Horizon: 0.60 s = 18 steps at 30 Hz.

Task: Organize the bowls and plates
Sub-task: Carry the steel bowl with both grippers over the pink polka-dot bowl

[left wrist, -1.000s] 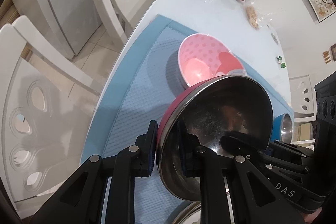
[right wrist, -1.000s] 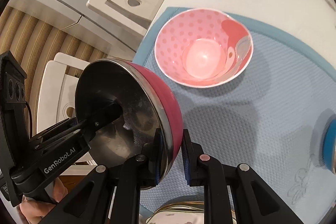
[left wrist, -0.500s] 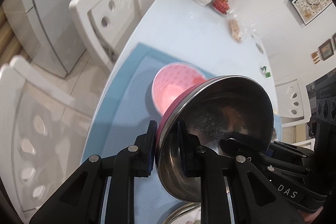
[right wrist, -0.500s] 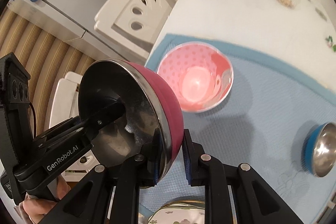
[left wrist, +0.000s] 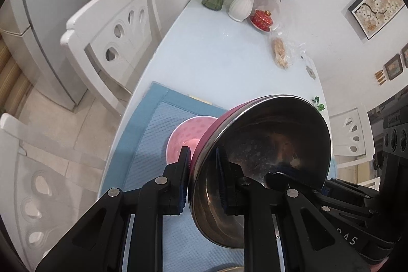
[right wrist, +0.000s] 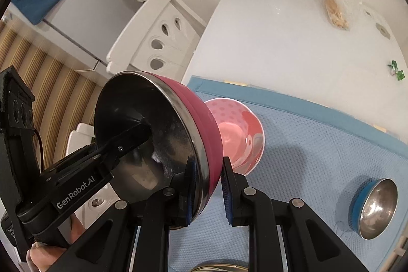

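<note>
Both hand-held grippers (right wrist: 207,189) clamp the magenta steel bowl (right wrist: 163,139) above the pink bowl (right wrist: 237,134)

Dotted bowl (right wrist: 237,134) on mat (right wrist: 318,144), steel bowl (right wrist: 374,208) to its right

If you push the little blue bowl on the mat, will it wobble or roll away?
Probably wobble: the blue bowl already sits tilted on its rounded bottom. It looks like thin steel inside, so it is likely light and would slide or rock easily. The textured blue mat may slow it some.
</note>
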Each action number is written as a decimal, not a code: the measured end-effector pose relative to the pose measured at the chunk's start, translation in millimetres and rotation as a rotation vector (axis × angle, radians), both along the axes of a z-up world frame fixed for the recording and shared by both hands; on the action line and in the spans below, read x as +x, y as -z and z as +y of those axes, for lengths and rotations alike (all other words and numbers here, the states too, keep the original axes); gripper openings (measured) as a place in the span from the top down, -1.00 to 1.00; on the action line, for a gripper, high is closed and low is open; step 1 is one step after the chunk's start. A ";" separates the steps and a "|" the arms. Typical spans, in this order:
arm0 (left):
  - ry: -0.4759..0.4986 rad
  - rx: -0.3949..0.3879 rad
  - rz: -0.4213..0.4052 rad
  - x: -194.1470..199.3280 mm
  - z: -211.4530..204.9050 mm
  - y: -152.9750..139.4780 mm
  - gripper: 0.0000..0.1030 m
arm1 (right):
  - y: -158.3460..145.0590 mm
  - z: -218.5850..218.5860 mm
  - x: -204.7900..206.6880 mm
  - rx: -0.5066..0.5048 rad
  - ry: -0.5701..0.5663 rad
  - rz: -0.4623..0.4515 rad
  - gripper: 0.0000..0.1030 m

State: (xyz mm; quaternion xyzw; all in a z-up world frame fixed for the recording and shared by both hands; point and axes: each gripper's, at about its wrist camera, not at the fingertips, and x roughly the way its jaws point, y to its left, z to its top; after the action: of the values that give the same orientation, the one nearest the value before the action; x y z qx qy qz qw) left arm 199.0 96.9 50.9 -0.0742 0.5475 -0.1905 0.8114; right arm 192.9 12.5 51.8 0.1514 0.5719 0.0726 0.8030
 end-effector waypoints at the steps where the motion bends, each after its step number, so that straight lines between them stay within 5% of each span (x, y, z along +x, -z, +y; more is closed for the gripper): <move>1: 0.002 0.003 0.005 2.1 -1.6 3.3 0.67 | 4.2 -1.9 2.3 0.004 0.005 0.009 0.66; 18: -0.005 0.036 0.116 30.5 -13.2 66.8 0.67 | 67.3 -20.3 35.4 0.042 0.035 0.123 0.66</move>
State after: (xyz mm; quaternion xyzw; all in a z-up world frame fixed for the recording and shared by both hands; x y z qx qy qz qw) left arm 229.5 83.7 -15.9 -0.0720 0.5967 -0.1740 0.7801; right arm 228.3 -7.8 -15.5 0.1825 0.6156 0.0609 0.7642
